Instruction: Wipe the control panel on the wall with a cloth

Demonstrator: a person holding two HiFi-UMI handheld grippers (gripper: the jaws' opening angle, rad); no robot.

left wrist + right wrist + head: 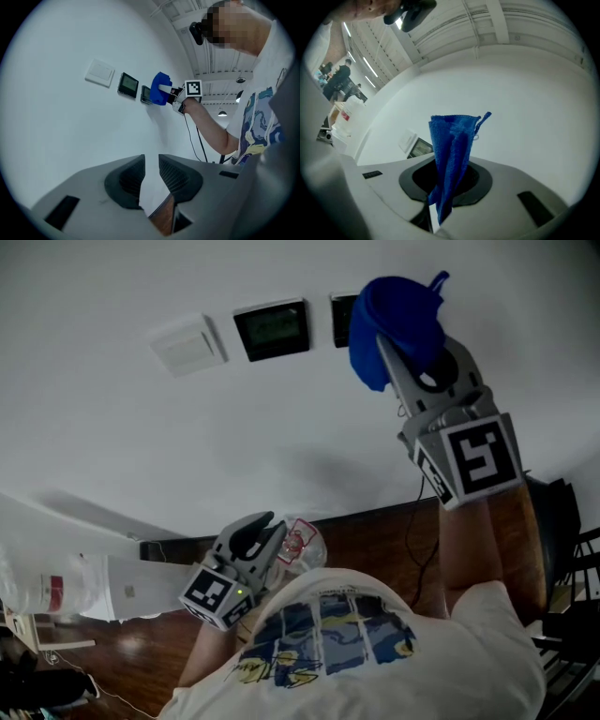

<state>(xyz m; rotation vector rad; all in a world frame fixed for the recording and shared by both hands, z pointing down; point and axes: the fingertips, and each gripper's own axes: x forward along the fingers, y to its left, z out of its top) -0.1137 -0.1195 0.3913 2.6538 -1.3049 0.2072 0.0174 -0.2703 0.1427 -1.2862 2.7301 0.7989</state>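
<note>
The white wall [281,446] filled most of the head view; the right gripper [405,338] was raised to it at arm's length, its jaws closed on a bunched blue cloth [394,310] that stood up from between them, a small loop sticking out at its top corner; the left gripper [267,531] hung low by the person's shirt [328,634], its jaws parted by a narrow gap with nothing between them, only wall and brown floor showing through. Three plates sat in a row on the wall: a white switch [187,344], a dark control panel [273,329], and a second dark panel [341,318]; the cloth covered the right part of that second panel, so that its far edge was hidden; whether the cloth pressed on it or stood just off could not be told. The right fingertips were buried in the cloth. A clear plastic thing with red print [302,542] beside the left gripper was too blurred to name.
</note>
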